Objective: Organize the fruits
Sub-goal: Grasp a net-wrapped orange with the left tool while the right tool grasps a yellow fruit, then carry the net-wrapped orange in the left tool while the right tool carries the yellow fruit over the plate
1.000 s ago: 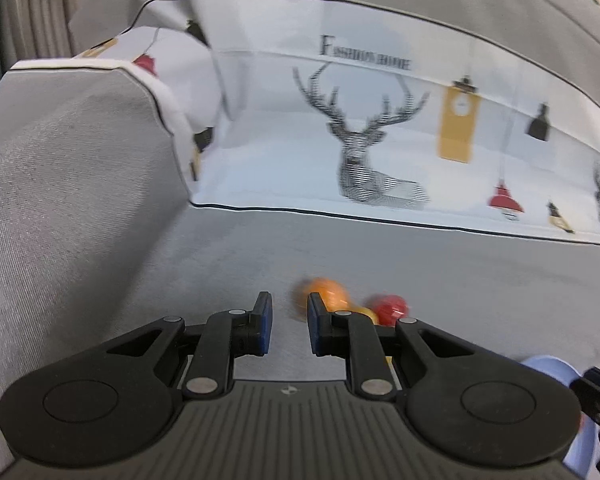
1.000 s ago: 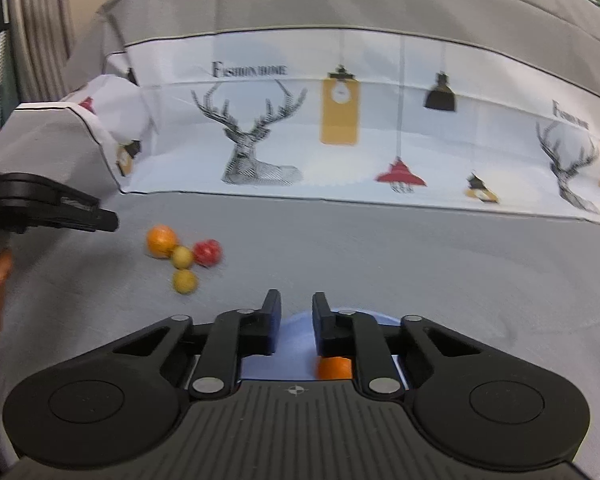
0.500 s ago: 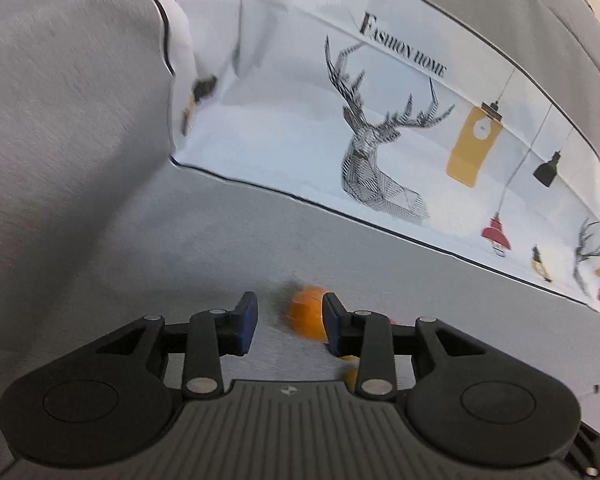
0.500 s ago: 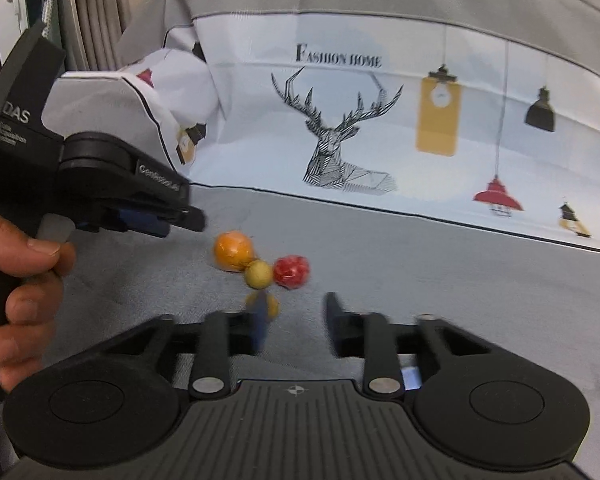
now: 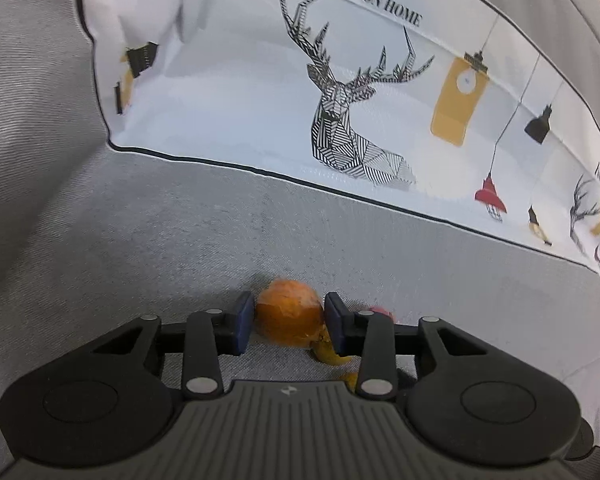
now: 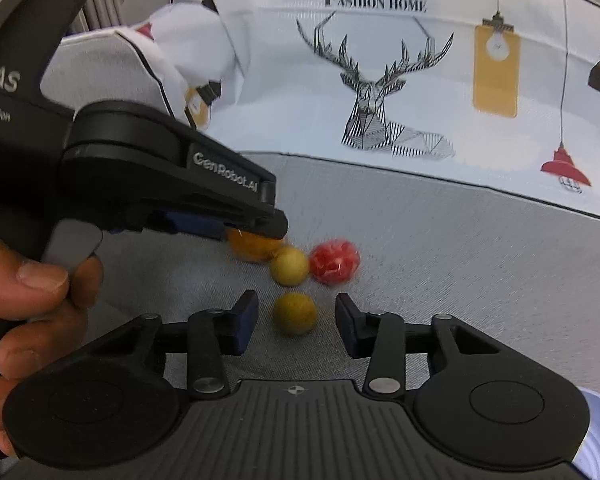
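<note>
Several small fruits lie together on the grey seat. An orange sits between the pads of my left gripper, nearly filling the gap; I see no squeeze on it. From the right wrist view the left gripper hovers over that orange. My right gripper straddles a yellow ball, its jaws closing with a gap on both sides. Just beyond lie a second yellow ball and a red fruit. The left gripper's right finger hides most of the red fruit.
A person's hand grips the left tool's handle. A pale blue plate's rim shows at the bottom right. The printed back cushion rises behind the fruits, and a grey armrest stands at the left.
Both grippers came down toward the fruits, and their jaws went from nearly shut to apart. The left one now flanks the orange. The right one moved from the plate to the yellow ball.
</note>
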Motion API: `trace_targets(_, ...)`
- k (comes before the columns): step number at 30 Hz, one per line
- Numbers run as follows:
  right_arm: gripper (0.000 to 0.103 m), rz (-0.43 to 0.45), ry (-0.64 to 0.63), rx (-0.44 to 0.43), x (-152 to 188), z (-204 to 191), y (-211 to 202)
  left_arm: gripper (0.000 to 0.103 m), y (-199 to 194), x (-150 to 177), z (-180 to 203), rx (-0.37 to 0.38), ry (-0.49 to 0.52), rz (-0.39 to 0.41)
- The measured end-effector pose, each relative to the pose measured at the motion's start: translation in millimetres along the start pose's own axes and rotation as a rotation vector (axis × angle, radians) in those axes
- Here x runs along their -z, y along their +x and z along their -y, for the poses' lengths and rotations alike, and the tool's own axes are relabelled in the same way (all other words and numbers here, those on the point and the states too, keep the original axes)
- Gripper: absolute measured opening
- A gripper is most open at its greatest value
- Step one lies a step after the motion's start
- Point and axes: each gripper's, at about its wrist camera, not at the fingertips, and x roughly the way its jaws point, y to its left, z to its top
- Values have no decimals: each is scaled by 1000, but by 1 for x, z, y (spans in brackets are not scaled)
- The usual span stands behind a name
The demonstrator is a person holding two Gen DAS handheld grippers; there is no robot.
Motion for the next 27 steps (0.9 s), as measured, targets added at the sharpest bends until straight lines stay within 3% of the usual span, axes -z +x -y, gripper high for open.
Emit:
trace_targets(4, 27, -13, 4, 0, 1, 1, 6, 41, -1, 1, 6, -22, 29, 11)
trace_targets(15, 27, 55, -37, 15, -1, -14, -26, 41, -51, 6, -12, -188, -26, 88)
trace_targets(20, 27, 122, -21, 58, -3, -10, -68, 41, -82, 24, -5, -252, 28, 86)
trace_targets(27, 27, 225, -9, 109, 6, -5, -158, 41, -125, 59, 23, -226, 111, 113)
